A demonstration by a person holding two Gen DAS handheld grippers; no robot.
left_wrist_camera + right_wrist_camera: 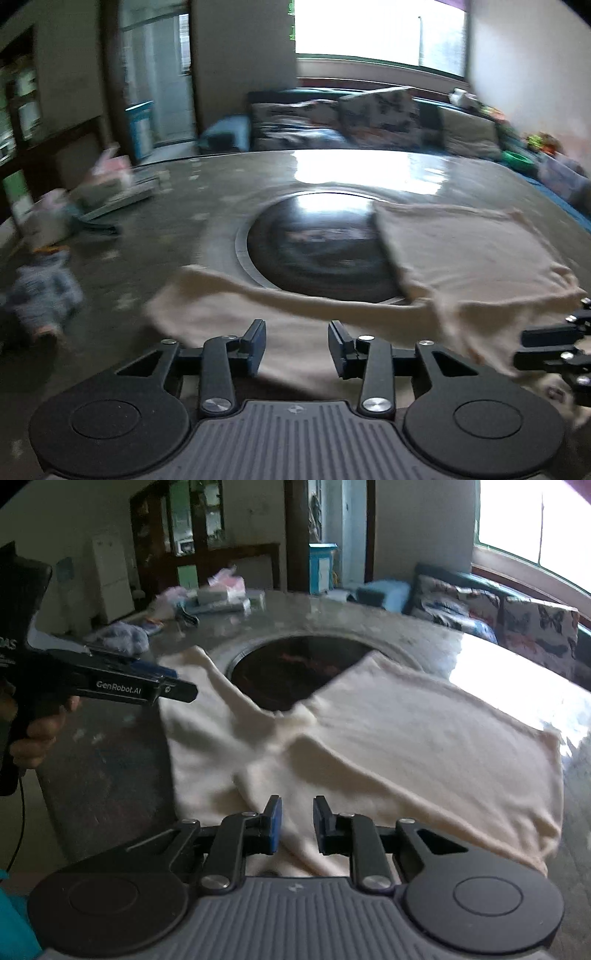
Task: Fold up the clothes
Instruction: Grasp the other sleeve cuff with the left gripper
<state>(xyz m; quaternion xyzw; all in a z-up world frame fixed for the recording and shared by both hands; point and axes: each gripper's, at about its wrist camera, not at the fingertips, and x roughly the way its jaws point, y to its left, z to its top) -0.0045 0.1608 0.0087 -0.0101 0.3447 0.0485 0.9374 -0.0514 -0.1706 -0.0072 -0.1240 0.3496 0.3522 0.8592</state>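
A cream garment (461, 251) lies partly folded on the round marble table (177, 229), with one flap doubled over on the right and a sleeve-like strip trailing left. My left gripper (297, 345) hovers open just over the garment's near edge, nothing between its fingers. In the right wrist view the same garment (424, 746) spreads across the table (110, 760). My right gripper (298, 816) is open above a creased fold at the near edge. A hand (40, 734) holds the left gripper (181, 686) at the left. The right gripper (521, 348) enters the left wrist view at the right edge.
A dark round inset (314, 251) sits in the table's middle, partly under the garment. A blue-grey patterned cloth heap (44, 291) and boxes and packets (221, 594) occupy the far-left side. A sofa with cushions (369, 118) stands beyond the table.
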